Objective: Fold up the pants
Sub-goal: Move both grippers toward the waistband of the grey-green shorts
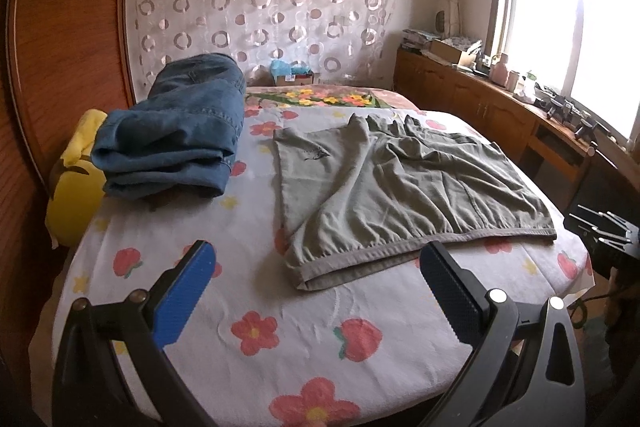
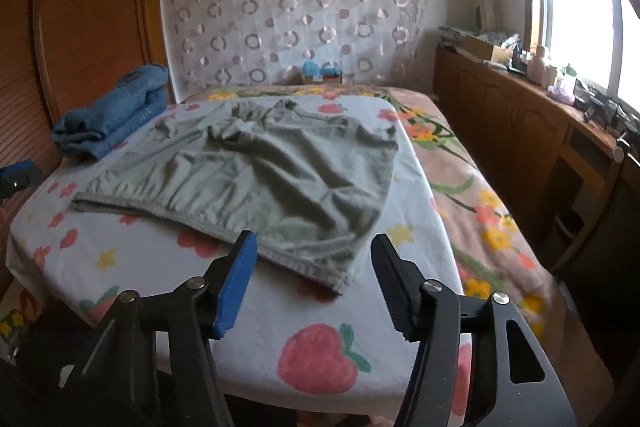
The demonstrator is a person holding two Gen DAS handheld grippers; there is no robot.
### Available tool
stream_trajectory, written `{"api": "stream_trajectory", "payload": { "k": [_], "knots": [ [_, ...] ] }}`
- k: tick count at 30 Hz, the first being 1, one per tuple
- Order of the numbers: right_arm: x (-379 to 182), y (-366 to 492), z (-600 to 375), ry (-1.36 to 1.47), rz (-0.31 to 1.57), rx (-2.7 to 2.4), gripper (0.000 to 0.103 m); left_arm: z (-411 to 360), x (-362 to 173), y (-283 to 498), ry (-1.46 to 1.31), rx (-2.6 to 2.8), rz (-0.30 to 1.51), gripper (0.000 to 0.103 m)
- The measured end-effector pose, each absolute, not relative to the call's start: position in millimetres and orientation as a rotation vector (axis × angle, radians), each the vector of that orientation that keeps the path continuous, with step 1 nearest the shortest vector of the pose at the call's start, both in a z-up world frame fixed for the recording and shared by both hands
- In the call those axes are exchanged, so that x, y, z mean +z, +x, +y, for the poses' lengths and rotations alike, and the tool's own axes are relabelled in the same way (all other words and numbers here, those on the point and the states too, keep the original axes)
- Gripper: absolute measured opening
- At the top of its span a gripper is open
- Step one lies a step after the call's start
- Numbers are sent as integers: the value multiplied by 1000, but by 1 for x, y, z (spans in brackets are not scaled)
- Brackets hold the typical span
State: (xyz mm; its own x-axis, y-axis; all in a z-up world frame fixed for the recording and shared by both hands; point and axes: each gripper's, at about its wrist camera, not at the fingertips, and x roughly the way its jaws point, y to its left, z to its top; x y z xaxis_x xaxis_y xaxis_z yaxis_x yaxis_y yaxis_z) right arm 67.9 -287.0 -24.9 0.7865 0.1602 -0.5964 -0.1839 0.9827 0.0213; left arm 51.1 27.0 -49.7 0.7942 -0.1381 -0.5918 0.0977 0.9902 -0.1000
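One pair of grey pants is lying wrinkled on the bed's floral sheet.
The left gripper and right gripper are hovering, jaws spread, empty; one folded jeans stack is hiding a yellow pillow.

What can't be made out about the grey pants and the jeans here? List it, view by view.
- Grey pants: leg ends are bunched in wrinkles at the far side in both views, so their layout is unclear.
- Small dark print on them, left wrist view: too small to read.
- Folded jeans: the pile hides its own inner layers; in the right wrist view it sits far off at the left.
- Yellow item, left wrist view: largely covered by the jeans, identity unclear.
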Motion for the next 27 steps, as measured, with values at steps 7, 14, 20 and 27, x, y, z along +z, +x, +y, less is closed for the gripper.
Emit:
{"api": "stream_trajectory", "payload": {
  "k": [7, 14, 20, 27],
  "knots": [
    [-29, 70, -293, -40, 662, 176, 58, 42, -63, 74, -108, -139, 683, 95],
    [-34, 78, -294, -43, 681, 182, 49, 44, -79, 90, -131, -163, 734, 78],
    [-41, 83, -296, -22, 705, 190, 47, 38, -93, 95, -116, -179, 785, 59],
    [-44, 84, -296, -16, 712, 195, 47, 44, -100, 103, -133, -182, 807, 42]
  ]
}}
